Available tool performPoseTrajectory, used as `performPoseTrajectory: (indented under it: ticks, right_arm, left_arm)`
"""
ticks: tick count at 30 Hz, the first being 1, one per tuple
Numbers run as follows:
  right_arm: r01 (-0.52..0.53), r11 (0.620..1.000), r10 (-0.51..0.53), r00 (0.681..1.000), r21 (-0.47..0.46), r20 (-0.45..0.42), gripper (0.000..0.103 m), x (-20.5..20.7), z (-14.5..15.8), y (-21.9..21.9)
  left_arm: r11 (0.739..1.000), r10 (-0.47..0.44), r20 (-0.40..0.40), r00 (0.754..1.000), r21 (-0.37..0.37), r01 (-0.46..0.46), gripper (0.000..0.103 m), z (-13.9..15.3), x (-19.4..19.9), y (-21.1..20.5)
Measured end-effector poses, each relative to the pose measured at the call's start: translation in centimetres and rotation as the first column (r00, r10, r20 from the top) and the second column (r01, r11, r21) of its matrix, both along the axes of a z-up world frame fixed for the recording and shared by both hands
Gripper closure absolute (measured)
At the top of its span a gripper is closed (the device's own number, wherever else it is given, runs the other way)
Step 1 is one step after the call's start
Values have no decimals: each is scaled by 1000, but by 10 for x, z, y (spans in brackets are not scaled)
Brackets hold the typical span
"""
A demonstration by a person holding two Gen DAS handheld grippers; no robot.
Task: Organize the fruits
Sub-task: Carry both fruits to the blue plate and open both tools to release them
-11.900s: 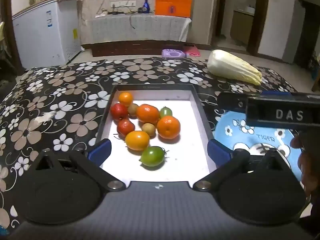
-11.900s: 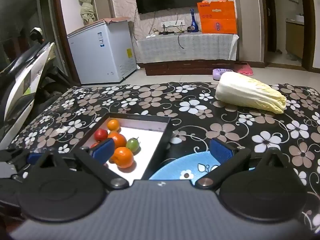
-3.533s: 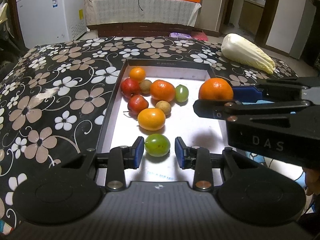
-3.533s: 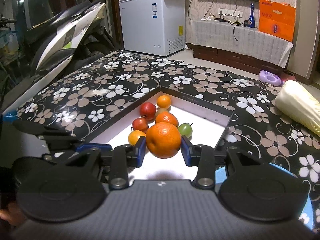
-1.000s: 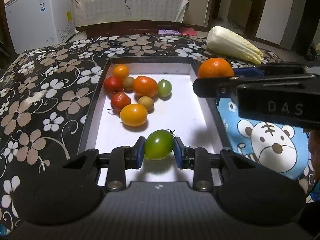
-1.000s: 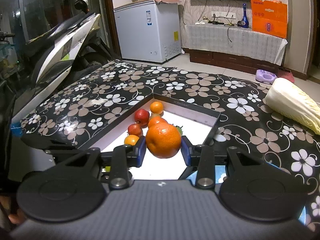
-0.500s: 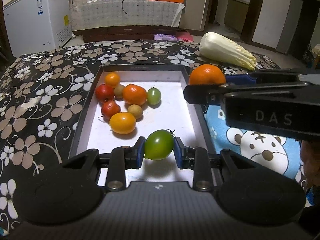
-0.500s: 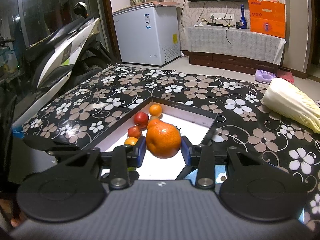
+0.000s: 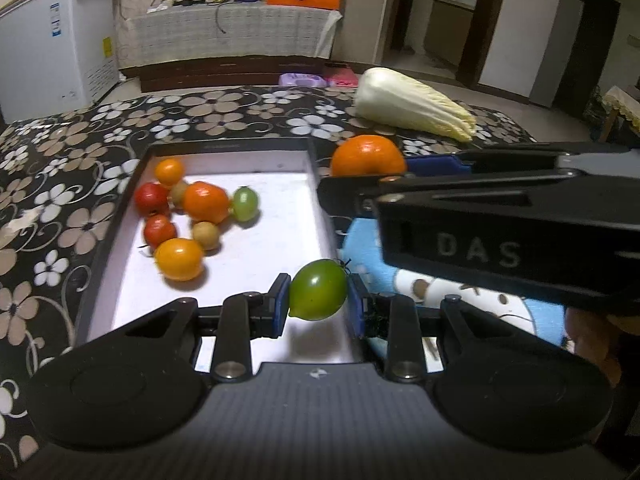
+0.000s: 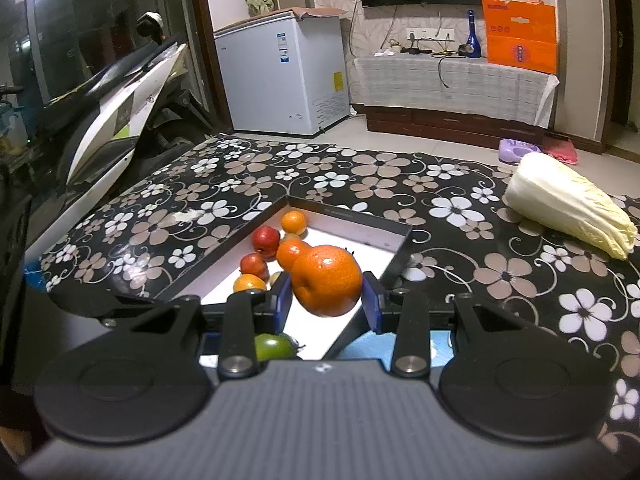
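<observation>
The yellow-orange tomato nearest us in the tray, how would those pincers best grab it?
Across the middle of the yellow-orange tomato, coming from above. It's round and smooth, and fruit crowds its far side, so finger room is on its open left and right sides.

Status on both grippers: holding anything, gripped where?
Left gripper: green tomato, pinched across its sides. Right gripper: orange, pinched across its sides.

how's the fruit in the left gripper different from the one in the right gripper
Colour: the green tomato in the left gripper is glossy green; the orange in the right gripper is bright orange.
Size: the orange looks rounder and bigger than the tomato.
Stem: the tomato keeps a small dark calyx; the orange shows none.
Shared: both are clamped between blue pads, lifted clear of the tray.
</observation>
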State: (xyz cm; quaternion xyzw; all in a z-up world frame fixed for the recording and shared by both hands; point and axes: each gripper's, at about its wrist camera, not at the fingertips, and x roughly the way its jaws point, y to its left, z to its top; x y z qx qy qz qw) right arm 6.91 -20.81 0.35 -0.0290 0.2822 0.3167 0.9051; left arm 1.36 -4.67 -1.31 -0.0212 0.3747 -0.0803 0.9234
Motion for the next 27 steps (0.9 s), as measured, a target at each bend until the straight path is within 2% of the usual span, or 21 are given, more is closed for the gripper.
performPoseTrajectory:
  ticks: [12, 27]
  right_arm:
    - [62, 998, -62, 998, -3, 1, 62, -1, -1, -37]
    - [118, 993, -118, 993, -26, -15, 62, -1, -9, -72]
  left_arm:
    - [999, -34, 22, 999, -34, 35, 68, 2, 6, -29]
    - [996, -91, -31, 995, -20, 90, 67, -18, 19, -71]
